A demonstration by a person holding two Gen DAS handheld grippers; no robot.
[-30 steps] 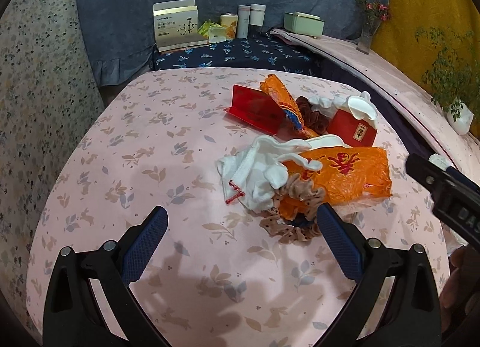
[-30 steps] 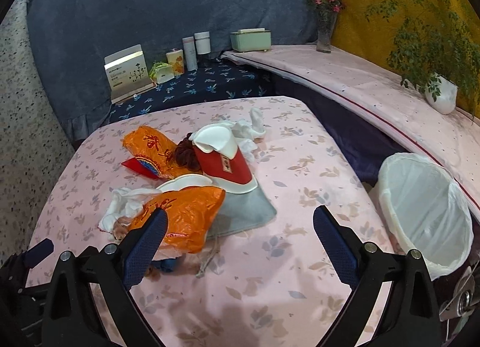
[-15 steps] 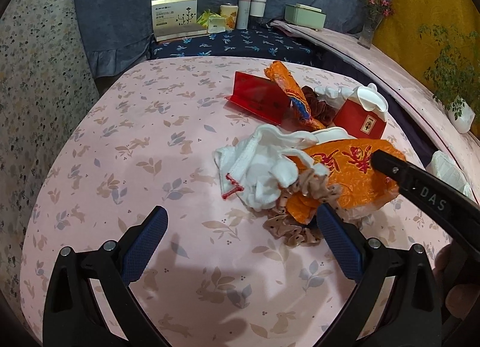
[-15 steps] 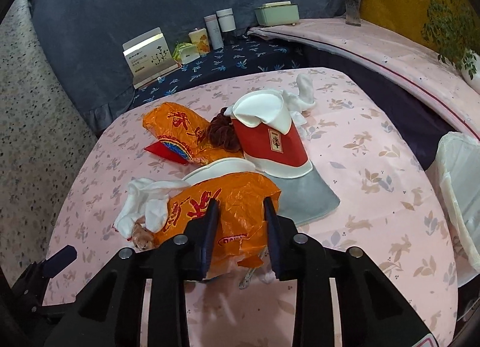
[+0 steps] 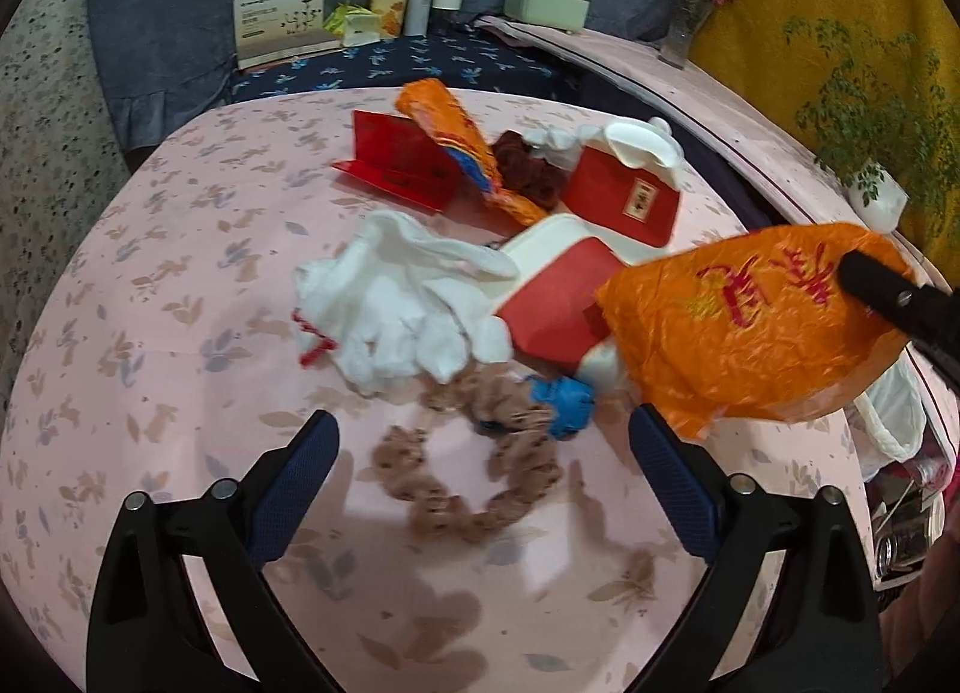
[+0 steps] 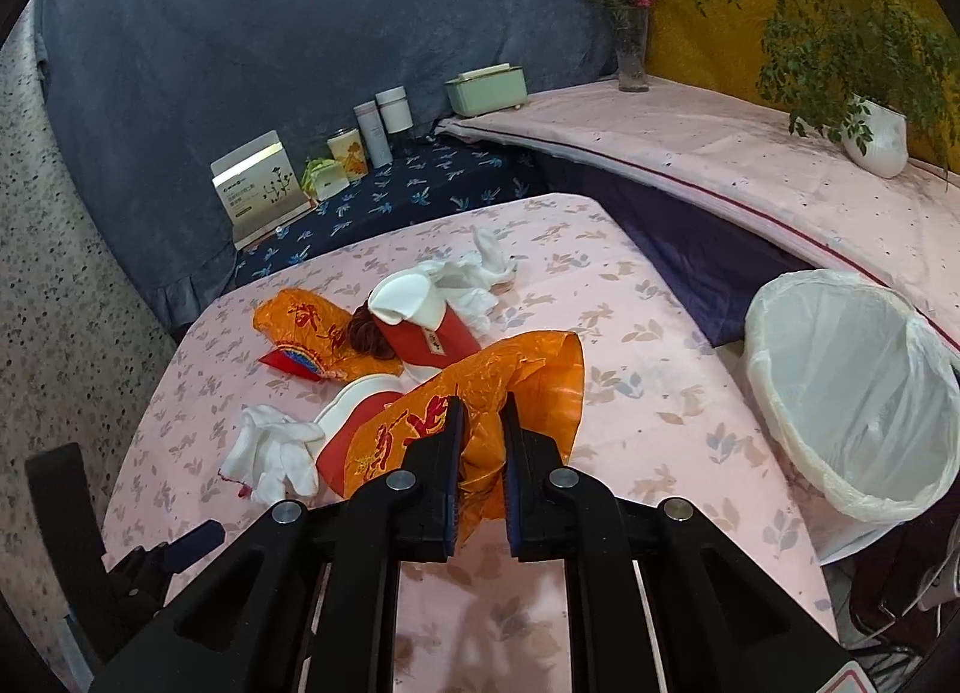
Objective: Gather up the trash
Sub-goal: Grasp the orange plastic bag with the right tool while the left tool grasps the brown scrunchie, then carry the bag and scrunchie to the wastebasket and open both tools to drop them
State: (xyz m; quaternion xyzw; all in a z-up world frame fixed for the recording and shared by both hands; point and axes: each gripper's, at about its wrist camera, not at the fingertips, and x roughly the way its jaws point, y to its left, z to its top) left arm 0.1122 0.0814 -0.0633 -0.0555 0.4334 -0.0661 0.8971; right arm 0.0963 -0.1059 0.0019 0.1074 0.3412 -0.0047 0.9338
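Observation:
My right gripper (image 6: 480,423) is shut on an orange plastic bag (image 6: 516,387) with red characters and holds it lifted above the pink table; the bag also shows in the left wrist view (image 5: 750,333). A white-lined trash bin (image 6: 852,393) stands to the right of the table. My left gripper (image 5: 480,453) is open and empty above a brown scrunchie (image 5: 474,477). On the table lie white gloves (image 5: 396,309), a second orange bag (image 5: 456,135), red-and-white boxes (image 5: 624,195) and a blue crumpled piece (image 5: 564,399).
A red card (image 5: 396,159) and a dark red scrunchie (image 5: 528,165) lie in the pile. Boxes and bottles (image 6: 372,135) stand on the dark blue shelf behind. A potted plant (image 6: 870,135) and a flower vase (image 6: 630,51) stand on the pink ledge.
My right gripper closed on the orange bag and lifted it off the pile toward the right, uncovering a red-and-white box, the blue piece and the scrunchie. My left gripper stayed open.

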